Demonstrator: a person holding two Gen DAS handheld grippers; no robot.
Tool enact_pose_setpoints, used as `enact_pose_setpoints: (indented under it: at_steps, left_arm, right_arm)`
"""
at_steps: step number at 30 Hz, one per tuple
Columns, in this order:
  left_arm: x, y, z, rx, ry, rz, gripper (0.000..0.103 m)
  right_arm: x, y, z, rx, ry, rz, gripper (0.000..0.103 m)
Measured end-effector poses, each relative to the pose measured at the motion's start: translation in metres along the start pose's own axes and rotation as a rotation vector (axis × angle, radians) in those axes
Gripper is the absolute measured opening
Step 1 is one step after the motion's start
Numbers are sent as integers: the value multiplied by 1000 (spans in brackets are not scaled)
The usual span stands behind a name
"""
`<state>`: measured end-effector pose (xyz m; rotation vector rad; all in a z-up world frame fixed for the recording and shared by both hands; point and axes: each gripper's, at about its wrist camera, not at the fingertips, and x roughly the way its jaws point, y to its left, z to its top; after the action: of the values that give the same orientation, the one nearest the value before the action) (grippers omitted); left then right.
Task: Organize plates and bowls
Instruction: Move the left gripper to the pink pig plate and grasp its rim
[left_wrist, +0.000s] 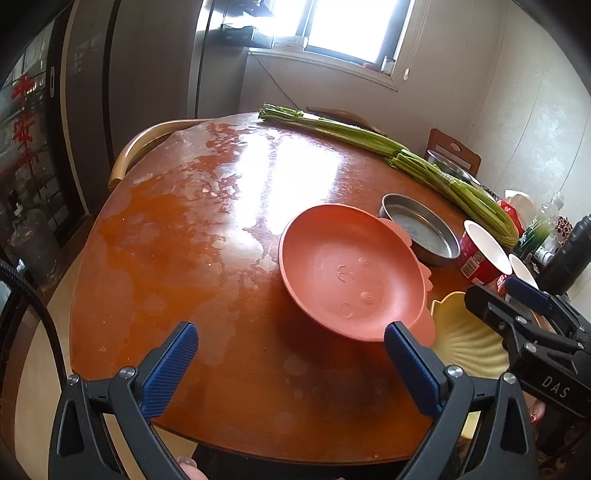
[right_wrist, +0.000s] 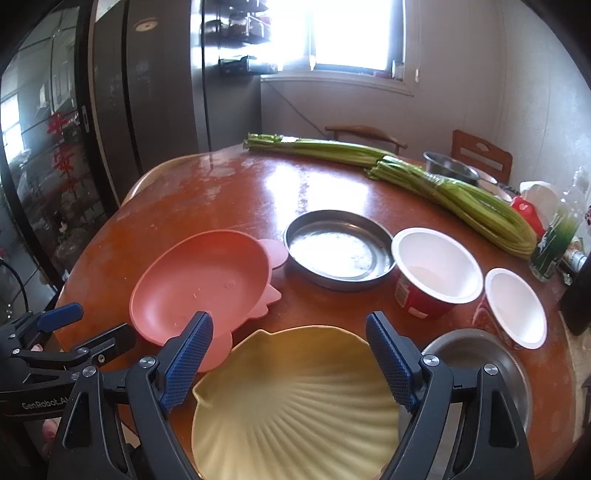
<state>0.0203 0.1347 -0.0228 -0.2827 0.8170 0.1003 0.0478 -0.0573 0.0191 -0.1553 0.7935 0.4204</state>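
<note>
A pink animal-shaped plate (left_wrist: 351, 273) (right_wrist: 203, 280) lies on the round wooden table (left_wrist: 203, 240). A yellow shell-shaped plate (right_wrist: 295, 402) (left_wrist: 465, 343) lies at the front edge to its right. Behind them are a shallow steel pan (right_wrist: 338, 249) (left_wrist: 421, 229), two red paper bowls with white insides (right_wrist: 436, 266) (right_wrist: 515, 306), and a steel bowl (right_wrist: 491, 365) at the right. My left gripper (left_wrist: 291, 365) is open and empty, just in front of the pink plate. My right gripper (right_wrist: 290, 354) is open, straddling the yellow plate.
Two long bundles of green stalks (right_wrist: 443, 188) lie across the back of the table. Bottles and packets (right_wrist: 554, 236) crowd the right edge, with another steel bowl (right_wrist: 448, 166) behind. Chairs (left_wrist: 147, 144) ring the table. A tall fridge (right_wrist: 155, 92) stands at the back left.
</note>
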Motion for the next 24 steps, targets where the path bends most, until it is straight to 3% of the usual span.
enact_pose_setpoints:
  at_steps: [4, 12, 17, 24]
  left_arm:
    - [17, 6, 8, -13, 56, -17, 101]
    - [36, 9, 21, -29, 111, -65, 100]
    - [44, 11, 30, -37, 138, -68, 96]
    - [56, 0, 33, -6, 160, -56, 82]
  right_arm:
    - [22, 7, 7, -47, 30, -54, 86]
    - [55, 5, 14, -33, 107, -18, 85]
    - [66, 6, 18, -52, 129, -16, 67]
    - [74, 12, 18, -83, 138, 39, 51]
